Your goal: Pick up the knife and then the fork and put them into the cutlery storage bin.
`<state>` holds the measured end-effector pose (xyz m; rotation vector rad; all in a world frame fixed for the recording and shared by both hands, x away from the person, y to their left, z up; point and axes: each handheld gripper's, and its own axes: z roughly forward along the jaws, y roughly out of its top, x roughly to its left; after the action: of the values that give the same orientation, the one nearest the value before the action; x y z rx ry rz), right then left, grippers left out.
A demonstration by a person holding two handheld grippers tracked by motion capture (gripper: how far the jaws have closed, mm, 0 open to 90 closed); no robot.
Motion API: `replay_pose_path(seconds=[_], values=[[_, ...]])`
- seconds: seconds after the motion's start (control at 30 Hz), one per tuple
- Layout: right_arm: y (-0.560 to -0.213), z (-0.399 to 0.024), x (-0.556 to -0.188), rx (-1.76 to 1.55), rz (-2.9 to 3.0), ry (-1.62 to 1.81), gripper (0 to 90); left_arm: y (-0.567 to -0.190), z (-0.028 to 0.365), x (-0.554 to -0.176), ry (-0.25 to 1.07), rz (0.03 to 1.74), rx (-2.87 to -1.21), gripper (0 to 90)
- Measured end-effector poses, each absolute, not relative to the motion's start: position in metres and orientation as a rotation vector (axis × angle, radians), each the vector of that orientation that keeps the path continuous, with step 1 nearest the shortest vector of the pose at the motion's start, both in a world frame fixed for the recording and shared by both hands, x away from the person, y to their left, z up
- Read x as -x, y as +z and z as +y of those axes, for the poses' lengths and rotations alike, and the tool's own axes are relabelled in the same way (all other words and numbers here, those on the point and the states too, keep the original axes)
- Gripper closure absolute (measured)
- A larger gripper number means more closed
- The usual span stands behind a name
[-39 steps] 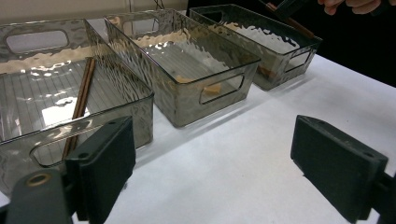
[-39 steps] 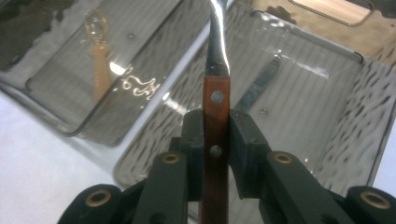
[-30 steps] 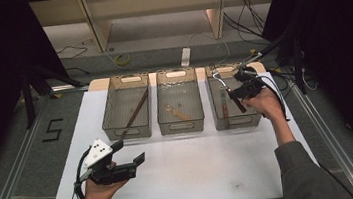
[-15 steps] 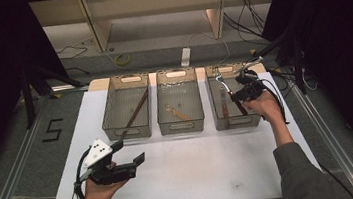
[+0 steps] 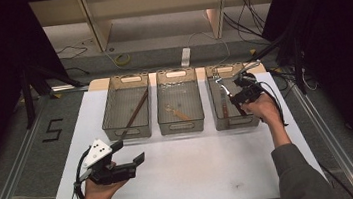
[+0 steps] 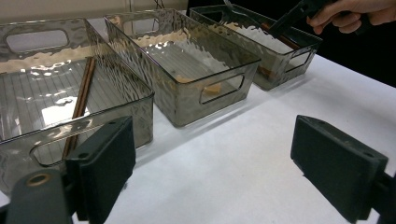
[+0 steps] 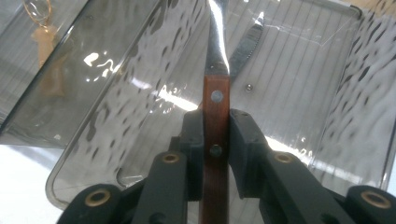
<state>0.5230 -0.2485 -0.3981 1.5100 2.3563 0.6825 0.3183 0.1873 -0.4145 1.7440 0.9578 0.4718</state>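
Observation:
My right gripper hangs over the right-hand clear bin, shut on the wooden handle of a knife. The steel blade points ahead over the bin floor, where its reflection shows. From above, the knife runs along the bin's left side with its shiny tip toward the far end. My left gripper is held low over the front left of the white table, open with nothing between its jaws. The right gripper and its hand also show far off in the left gripper view.
Three clear bins stand in a row at the back of the white tabletop. The left bin holds a long brown stick. In the middle bin lies a small wooden tag with a ring. Cables lie on the floor beyond.

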Motion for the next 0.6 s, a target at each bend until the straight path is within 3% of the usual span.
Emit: replay_pose_path(seconds=[0.6], values=[[-0.386, -0.243, -0.509, -1.446, 2.349, 0.784, 54.5, -0.414, 0.187, -0.318, 0.473, 0.958, -1.745, 13.5]])
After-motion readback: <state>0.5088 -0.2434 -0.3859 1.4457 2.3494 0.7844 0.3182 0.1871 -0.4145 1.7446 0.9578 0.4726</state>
